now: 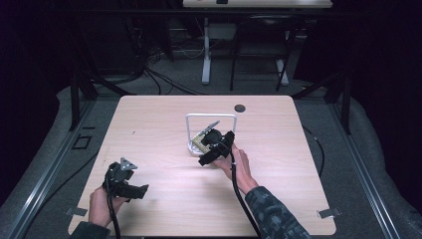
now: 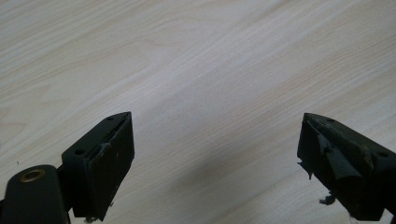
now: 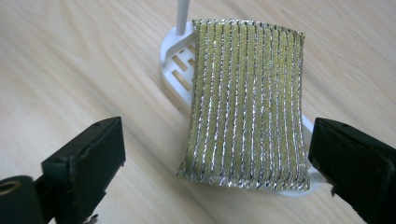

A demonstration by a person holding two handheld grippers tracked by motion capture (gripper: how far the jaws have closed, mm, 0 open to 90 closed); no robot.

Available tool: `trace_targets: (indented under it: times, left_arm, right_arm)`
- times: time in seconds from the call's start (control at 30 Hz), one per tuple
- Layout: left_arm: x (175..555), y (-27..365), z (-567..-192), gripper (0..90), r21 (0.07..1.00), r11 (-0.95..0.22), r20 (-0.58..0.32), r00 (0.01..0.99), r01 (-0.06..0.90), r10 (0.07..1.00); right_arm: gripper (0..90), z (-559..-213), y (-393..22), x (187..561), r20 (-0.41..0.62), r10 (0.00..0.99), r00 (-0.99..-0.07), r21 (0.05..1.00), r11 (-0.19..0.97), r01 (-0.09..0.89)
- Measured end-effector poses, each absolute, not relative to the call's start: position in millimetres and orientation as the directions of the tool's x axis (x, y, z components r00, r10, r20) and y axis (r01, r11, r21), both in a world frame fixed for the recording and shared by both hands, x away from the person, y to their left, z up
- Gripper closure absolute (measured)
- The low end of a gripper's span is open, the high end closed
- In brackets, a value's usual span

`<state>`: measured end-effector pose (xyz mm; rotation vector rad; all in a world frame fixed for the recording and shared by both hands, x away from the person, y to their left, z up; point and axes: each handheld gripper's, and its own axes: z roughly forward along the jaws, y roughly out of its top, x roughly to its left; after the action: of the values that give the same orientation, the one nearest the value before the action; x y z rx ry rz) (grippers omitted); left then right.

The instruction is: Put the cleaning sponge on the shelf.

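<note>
A sponge [image 3: 247, 102] with gold and silver stripes lies flat on the slotted base of a white wire rack [image 3: 175, 60], and one end overhangs the base. My right gripper [image 3: 217, 128] is open, with one jaw on each side of the sponge's near end and neither touching it. In the high view, the rack [image 1: 211, 116] stands at the table's middle with the sponge [image 1: 200, 143] at its foot and the right gripper [image 1: 208, 149] right over it. My left gripper [image 1: 138, 190] hovers near the front left. It is open [image 2: 215, 123] over bare wood, with nothing between its jaws.
The light wooden table [image 1: 278, 164] has a dark round cable hole [image 1: 240, 107] behind the rack. Small metal clips [image 1: 328, 213] sit at the front corners. Beyond the far edge are a dark floor, cables and the legs of another desk [image 1: 206, 55].
</note>
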<state>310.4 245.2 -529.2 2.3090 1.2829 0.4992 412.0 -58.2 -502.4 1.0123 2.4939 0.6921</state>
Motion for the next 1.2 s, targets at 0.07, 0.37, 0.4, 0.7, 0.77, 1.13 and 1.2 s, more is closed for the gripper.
trace_targets:
  times: [0.07, 0.37, 0.4, 0.7, 0.77, 1.13, 1.2]
  left_arm:
    - [310.5, 245.2, -529.3, 11.1, 0.544, -0.466, 0.094, 0.502, 0.698, 0.86]
    - [310.3, 244.5, -529.5, 11.0, 0.545, -0.466, 0.097, 0.5, 0.696, 0.86]
    - [310.4, 244.7, -529.3, 11.1, 0.543, -0.468, 0.095, 0.502, 0.698, 0.859]
    - [310.4, 244.0, -529.7, 11.0, 0.538, -0.467, 0.09, 0.503, 0.702, 0.859]
    - [310.4, 243.8, -529.7, 11.0, 0.537, -0.468, 0.092, 0.502, 0.702, 0.86]
    - [310.2, 243.6, -530.4, 11.0, 0.538, -0.471, 0.095, 0.505, 0.699, 0.858]
    - [310.1, 243.4, -530.5, 11.0, 0.539, -0.469, 0.093, 0.504, 0.699, 0.858]
  right_arm:
    - [1.9, -498.6, -61.9, 407.5, -0.137, 0.713, -0.688, 0.565, 0.626, 0.537]
    - [0.0, -477.0, -85.6, 382.0, -0.125, 0.681, -0.721, 0.597, 0.632, 0.494]
    - [0.0, -474.4, -88.6, 378.9, -0.123, 0.68, -0.723, 0.602, 0.63, 0.49]
    - [0.0, -459.6, -120.9, 354.7, -0.121, 0.678, -0.725, 0.627, 0.618, 0.473]
    - [0.0, -458.8, -128.5, 350.2, -0.124, 0.682, -0.721, 0.628, 0.617, 0.475]
    - [0.0, -467.7, -181.7, 322.3, -0.13, 0.727, -0.674, 0.619, 0.591, 0.518]
    - [0.0, -471.8, -193.1, 317.2, -0.125, 0.74, -0.661, 0.62, 0.579, 0.531]
